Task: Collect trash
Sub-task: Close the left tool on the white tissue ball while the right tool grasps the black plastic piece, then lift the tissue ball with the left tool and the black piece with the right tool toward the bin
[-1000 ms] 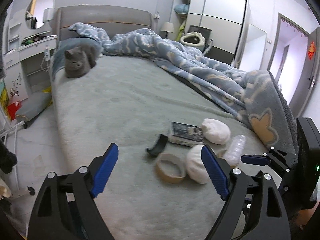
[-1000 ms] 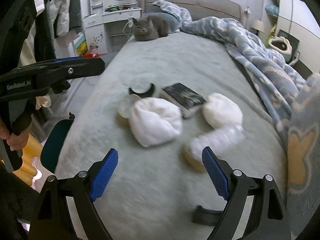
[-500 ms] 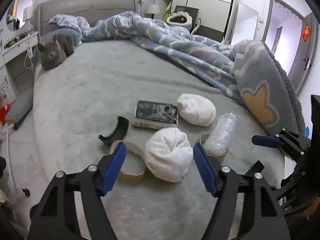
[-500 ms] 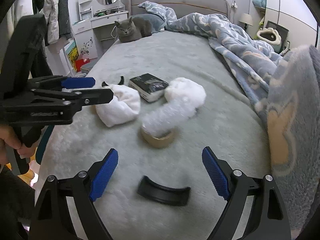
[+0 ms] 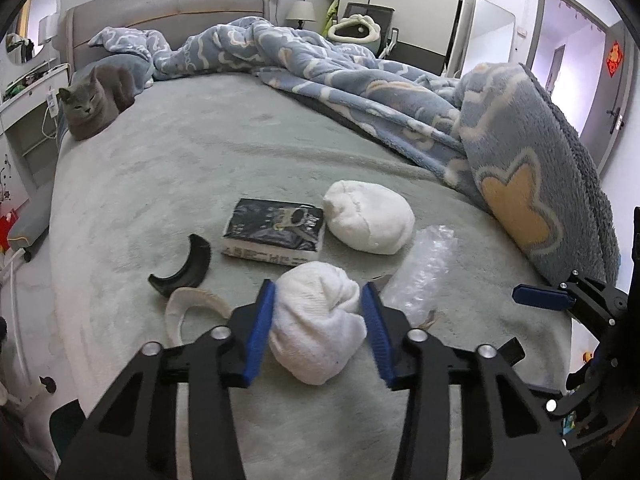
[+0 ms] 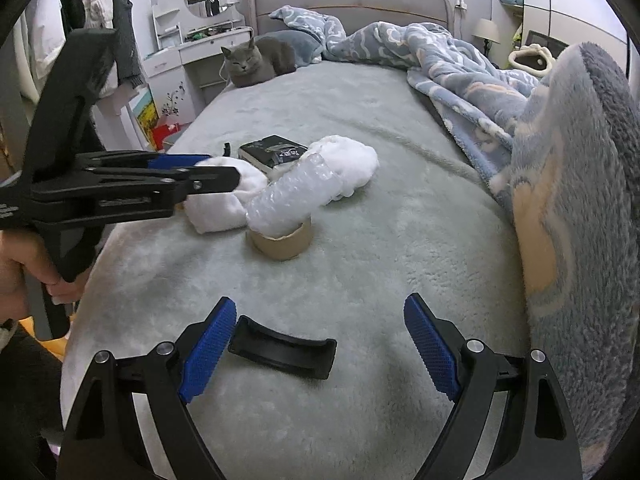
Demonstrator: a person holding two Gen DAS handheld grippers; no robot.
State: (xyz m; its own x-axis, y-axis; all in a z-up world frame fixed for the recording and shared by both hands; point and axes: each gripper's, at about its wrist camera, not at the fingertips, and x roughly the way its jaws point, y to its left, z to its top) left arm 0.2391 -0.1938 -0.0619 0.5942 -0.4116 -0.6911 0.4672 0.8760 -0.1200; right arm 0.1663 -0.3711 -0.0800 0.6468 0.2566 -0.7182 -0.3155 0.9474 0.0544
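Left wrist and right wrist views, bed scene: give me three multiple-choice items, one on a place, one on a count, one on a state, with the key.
1. Where does the cat lie?
A. by the headboard
B. on the book
C. on the floor

2. How many white cloth bundles are on the bed?
A. one
B. two
C. four

3. How does the left gripper stand?
A. wide open over bare bed
C. shut on the book
B. closed in around a bundle

Key:
1 A, the cat sits at the far end, next to the headboard.
2 B, one bundle is between the left gripper's pads and the other lies beside the book.
3 B, both blue pads flank the near bundle; whether they press it is unclear.
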